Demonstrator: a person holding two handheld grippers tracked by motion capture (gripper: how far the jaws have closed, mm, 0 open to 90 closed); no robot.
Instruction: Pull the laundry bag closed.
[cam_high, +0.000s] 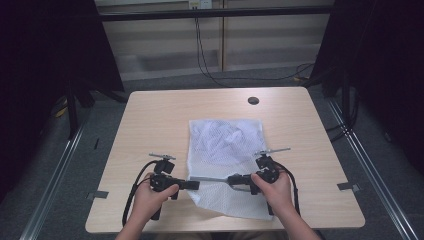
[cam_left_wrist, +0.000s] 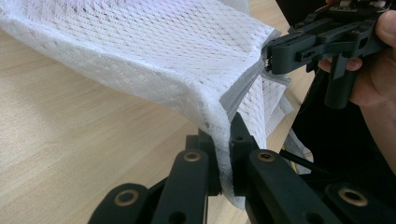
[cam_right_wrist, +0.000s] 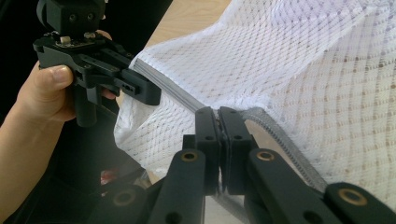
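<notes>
**One mesh bag, two grippers clamped on its near edge**

One white mesh bag (cam_high: 226, 150) lies on the wooden bench (cam_high: 150, 120), right of the middle, its near end lifted off the surface. A single grey zipper strip (cam_left_wrist: 243, 86) runs along that raised edge.

Two grippers hold it, one in each of the person's two hands. The left gripper (cam_high: 192, 185) grips the bag's near left corner; in the left gripper view its jaws are pressed together with white mesh pinched between them. The right gripper (cam_high: 232, 180) bites the zipper edge further right; in the right gripper view its jaws are closed tight on the grey strip. The two grippers point toward each other, with the short taut edge between them.

One dark round hole (cam_high: 253, 100) sits near the bench's far edge.
</notes>
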